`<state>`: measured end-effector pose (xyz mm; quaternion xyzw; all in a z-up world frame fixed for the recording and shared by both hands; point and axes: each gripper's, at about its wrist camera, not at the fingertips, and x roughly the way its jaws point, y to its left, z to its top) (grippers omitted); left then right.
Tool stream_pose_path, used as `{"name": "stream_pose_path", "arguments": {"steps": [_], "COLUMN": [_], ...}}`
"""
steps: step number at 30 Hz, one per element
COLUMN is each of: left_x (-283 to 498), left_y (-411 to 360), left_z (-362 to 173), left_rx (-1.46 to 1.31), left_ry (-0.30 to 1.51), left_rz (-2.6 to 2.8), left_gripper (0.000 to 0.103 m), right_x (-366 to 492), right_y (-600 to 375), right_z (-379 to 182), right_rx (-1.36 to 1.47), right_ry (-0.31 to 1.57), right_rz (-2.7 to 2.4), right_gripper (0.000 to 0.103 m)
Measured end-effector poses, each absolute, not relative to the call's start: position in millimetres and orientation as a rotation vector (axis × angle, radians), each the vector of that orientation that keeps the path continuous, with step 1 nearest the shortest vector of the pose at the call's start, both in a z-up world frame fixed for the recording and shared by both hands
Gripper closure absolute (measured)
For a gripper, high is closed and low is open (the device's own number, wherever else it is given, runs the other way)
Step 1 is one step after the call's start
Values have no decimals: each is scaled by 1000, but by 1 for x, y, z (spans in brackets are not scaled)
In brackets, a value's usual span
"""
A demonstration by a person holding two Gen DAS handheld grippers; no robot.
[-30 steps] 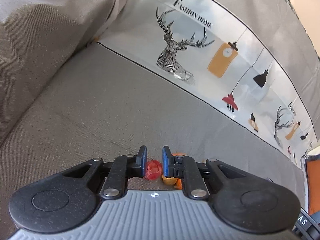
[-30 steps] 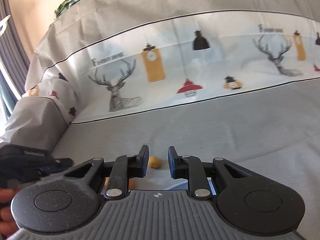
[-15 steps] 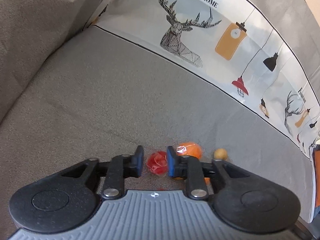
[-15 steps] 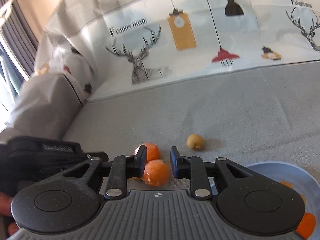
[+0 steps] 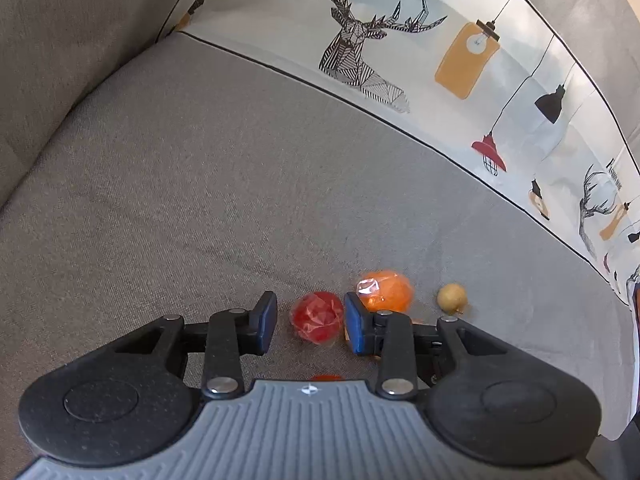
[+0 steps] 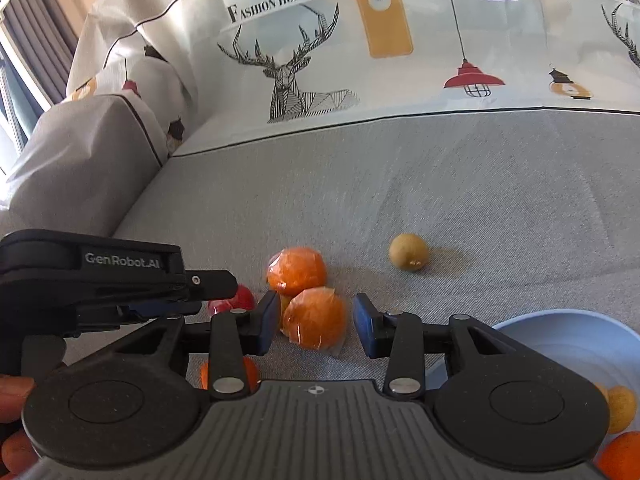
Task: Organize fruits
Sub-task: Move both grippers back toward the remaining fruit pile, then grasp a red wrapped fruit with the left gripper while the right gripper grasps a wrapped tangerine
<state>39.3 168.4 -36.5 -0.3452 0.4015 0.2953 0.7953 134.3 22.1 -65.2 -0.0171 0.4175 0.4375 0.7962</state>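
A red wrapped fruit [image 5: 317,316] lies on the grey sofa seat between the fingers of my open left gripper [image 5: 310,322], untouched. A wrapped orange [image 5: 385,290] and a small yellow-brown fruit [image 5: 451,298] lie just beyond. My open right gripper [image 6: 316,324] straddles a wrapped orange [image 6: 315,317]; a second orange [image 6: 296,270] sits behind it, the yellow-brown fruit [image 6: 409,251] farther right, the red fruit [image 6: 236,300] at left behind the left gripper. A blue bowl [image 6: 568,332] at lower right holds some fruit.
The sofa backrest with a deer-and-lamp print cover [image 6: 360,60] rises behind the fruit. A grey armrest cushion [image 6: 80,160] stands at left. Another orange fruit [image 6: 230,372] lies under the right gripper's left finger. A hand [image 6: 12,396] holds the left gripper.
Both grippers have tilted down and moved closer to the fruit. The left gripper's jaws have opened wider around the red fruit, and the right gripper now straddles a wrapped orange.
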Motion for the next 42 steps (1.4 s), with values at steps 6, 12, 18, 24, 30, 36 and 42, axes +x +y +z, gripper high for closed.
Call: {"name": "stream_pose_path", "arguments": {"steps": [6, 12, 18, 24, 30, 36, 42], "left_x": [42, 41, 42, 42, 43, 44, 47], "left_y": [164, 164, 164, 163, 162, 162, 161], "left_z": [-36, -36, -35, -35, -36, -38, -39], "left_rx": [-714, -715, -714, -711, -707, -700, -691], "left_ry": [868, 872, 872, 874, 880, 886, 896], "left_rz": [627, 623, 618, 616, 618, 618, 621], "left_gripper": [63, 63, 63, 63, 63, 63, 63], "right_x": [132, 131, 131, 130, 130, 129, 127], "right_y": [26, 26, 27, 29, 30, 31, 32], "right_z": [-70, -71, -71, -72, -72, -73, -71], "right_rx": [-54, -63, -71, -80, -88, -99, -112], "right_ry": [909, 908, 909, 910, 912, 913, 900], "right_rz": [934, 932, 927, 927, 930, 937, 942], "right_gripper": [61, 61, 61, 61, 61, 64, 65]}}
